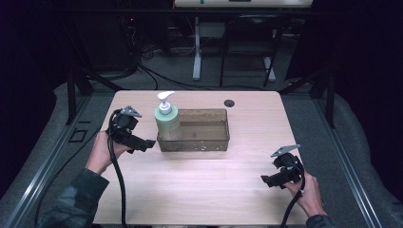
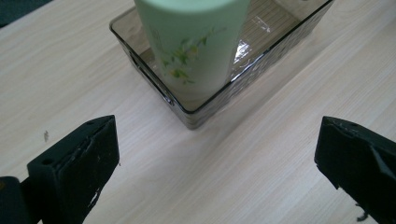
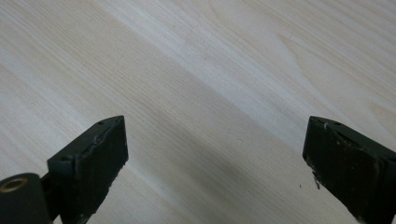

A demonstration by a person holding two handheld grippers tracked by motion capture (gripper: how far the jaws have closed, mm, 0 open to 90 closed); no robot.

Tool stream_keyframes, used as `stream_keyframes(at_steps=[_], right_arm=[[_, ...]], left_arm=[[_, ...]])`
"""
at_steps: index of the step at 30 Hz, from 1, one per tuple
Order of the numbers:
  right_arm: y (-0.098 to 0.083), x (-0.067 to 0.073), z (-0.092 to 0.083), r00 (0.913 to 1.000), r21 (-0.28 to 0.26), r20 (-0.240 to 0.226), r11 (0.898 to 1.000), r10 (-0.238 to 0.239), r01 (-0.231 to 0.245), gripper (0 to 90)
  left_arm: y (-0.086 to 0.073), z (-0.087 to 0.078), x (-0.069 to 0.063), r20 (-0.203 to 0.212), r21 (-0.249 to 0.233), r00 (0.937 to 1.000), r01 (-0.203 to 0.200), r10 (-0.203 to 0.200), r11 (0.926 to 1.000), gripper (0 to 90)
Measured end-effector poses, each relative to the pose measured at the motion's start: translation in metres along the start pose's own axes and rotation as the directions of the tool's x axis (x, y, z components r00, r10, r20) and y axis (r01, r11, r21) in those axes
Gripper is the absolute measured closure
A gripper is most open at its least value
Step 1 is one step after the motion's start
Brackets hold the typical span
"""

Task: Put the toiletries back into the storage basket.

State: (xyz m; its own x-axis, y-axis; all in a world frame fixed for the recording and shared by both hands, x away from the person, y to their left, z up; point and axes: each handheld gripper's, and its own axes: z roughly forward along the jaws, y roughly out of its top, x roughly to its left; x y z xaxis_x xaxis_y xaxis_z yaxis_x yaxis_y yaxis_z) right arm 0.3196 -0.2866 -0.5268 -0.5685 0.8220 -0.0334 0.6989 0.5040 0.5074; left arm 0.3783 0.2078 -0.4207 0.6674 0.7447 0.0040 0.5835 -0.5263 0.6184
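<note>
So, quick rundown:
Left claw (image 1: 148,144): jaws wide, empty, aimed at the soap bottle (image 1: 167,119).
Bottle: upright in the tray's (image 1: 209,142) left end, so I'd guess easy side access.
Right claw (image 1: 266,180): wide too, parked over bare bench (image 1: 204,190), well apart.

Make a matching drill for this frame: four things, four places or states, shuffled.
Things:
1. bottle
2. tray
3. left gripper
4. right gripper

Places or states:
A. open, over bare table near the right front
B. stands upright in the tray's left end
C. open, just left of the tray, aimed at it
D. clear brown, mid-table, empty on its right side

Pairs: 1-B, 2-D, 3-C, 4-A
</note>
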Motion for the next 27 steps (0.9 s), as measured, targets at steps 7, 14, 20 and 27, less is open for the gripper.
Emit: stream_keyframes(at_steps=[7,14,20,27], right_arm=[[0.000,0.001,0.001,1.0000,0.000,0.003,1.000,-0.006,0.006,6.1],[0.000,0.000,0.001,1.0000,0.001,0.004,1.000,-0.007,0.007,6.1],[0.000,0.000,0.002,0.9999,0.002,0.003,1.000,-0.011,0.011,6.0],[-0.001,0.000,0.003,1.0000,0.008,-0.003,1.000,-0.003,0.003,5.9]], left_arm=[[-0.026,0.019,0.001,0.015,0.012,0.9993,0.033,-0.034,0.9994,0.0],[-0.037,0.029,0.001,0.016,0.031,0.9989,0.043,-0.044,0.9986,0.0],[-0.044,0.035,0.004,0.026,0.028,0.9982,0.054,-0.055,0.9981,0.0],[-0.053,0.041,0.013,0.036,0.034,0.9966,0.073,-0.074,0.9967,0.0]])
